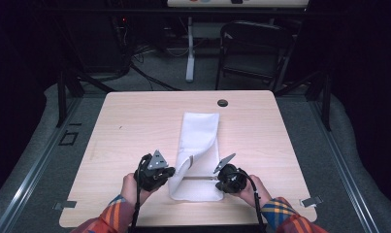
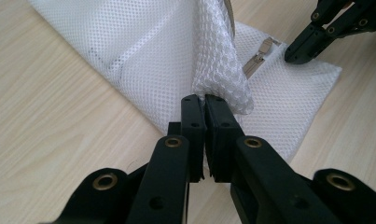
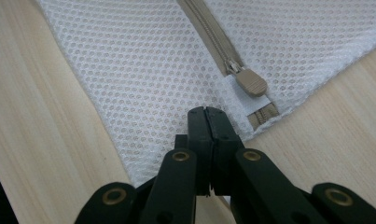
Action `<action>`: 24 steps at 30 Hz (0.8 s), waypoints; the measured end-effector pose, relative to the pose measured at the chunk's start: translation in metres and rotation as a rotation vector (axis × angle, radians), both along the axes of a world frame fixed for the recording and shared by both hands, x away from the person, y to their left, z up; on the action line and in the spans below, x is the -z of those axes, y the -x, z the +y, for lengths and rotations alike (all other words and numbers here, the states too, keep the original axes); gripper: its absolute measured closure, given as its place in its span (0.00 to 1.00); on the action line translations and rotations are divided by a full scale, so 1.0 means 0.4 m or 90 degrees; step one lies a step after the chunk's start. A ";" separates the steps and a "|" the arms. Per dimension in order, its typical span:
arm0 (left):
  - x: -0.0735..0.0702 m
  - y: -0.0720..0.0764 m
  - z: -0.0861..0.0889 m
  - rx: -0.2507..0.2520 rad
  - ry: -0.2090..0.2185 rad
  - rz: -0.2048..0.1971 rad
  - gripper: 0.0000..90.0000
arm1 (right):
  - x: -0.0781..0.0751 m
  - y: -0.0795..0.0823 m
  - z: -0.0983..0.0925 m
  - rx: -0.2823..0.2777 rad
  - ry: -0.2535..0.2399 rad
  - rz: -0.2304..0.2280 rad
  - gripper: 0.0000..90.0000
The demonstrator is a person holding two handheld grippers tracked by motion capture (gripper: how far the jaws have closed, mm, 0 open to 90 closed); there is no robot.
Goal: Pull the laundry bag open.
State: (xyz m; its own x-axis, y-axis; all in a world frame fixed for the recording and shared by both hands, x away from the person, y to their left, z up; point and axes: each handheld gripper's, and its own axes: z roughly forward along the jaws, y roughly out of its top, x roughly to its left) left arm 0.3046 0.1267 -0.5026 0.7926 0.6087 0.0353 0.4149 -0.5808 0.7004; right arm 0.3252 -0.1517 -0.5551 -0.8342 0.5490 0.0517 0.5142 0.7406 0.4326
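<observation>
- High view: white mesh bag (image 1: pixel 198 155) lies lengthwise mid-bench (image 1: pixel 135 121), near end between the two hands; a strip of its left edge is lifted and curled.
- Left gripper (image 1: pixel 171 171) at the bag's near-left edge, right gripper (image 1: pixel 216 179) at its near-right edge (jaw state not readable from up here).
- Left gripper view: left gripper (image 2: pixel 204 100) has its jaws together, clamped on a raised fold of the bag (image 2: pixel 143 70); the mesh stands up from the jaw tips. Right gripper (image 2: pixel 293 55) shows farther off, tip by the zipper (image 2: pixel 255 60).
- Right gripper view: right gripper (image 3: pixel 207 113) has jaws together, pinching the flat bag (image 3: pixel 143 79) edge just beside the zipper pull (image 3: pixel 251 84); the beige zipper (image 3: pixel 209 32) runs away up the mesh.
</observation>
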 end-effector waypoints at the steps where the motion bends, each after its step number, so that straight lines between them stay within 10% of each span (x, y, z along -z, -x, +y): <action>1: 0.000 0.000 0.002 -0.001 -0.001 0.000 0.96 | 0.000 0.000 0.000 0.000 0.000 0.000 0.99; 24: 0.001 0.007 0.038 -0.020 -0.010 0.008 0.96 | -0.002 0.000 0.000 0.001 0.011 0.002 1.00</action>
